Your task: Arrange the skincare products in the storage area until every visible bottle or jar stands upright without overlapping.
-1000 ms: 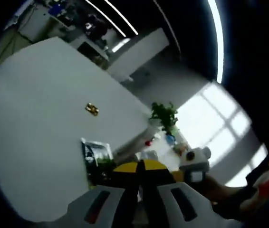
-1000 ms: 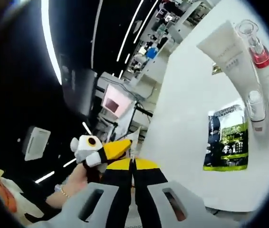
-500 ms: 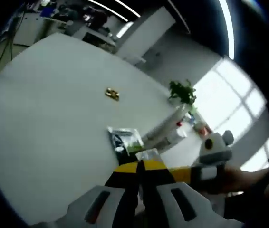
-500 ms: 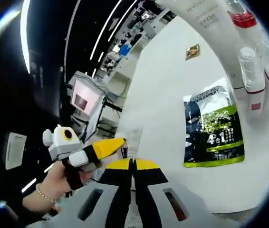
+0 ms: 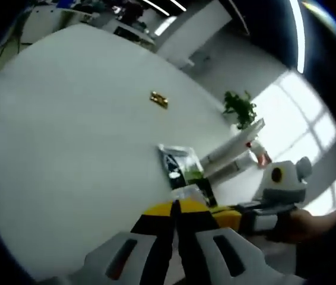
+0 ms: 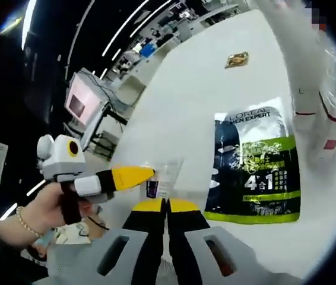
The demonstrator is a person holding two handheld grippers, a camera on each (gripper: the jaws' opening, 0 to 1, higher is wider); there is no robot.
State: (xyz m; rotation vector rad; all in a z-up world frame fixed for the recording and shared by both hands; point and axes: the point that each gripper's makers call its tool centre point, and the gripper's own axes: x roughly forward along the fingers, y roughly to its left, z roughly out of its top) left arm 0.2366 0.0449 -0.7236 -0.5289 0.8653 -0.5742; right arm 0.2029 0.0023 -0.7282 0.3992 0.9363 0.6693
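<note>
White table [image 6: 215,89], flat green sachet [image 6: 256,169]

The left claw [image 5: 176,209] rises from its own camera's lower edge as two light-grey moulded plastic jaws, each carrying a dark recessed slot, capped with yellow tips over black inner faces. The right claw [image 6: 167,206] has the same build: grey bodies, dark slots, black and yellow ends. Seen from the right gripper view, the left claw [image 6: 150,174] shows a long yellow jaw, a black band and a white housing on a black handle. A hand [image 6: 34,211] on that handle wears a beaded bracelet [image 6: 22,219] at the wrist. From the left gripper view, the right claw [image 5: 230,209] appears yellow and black with a pale grey housing.
</note>
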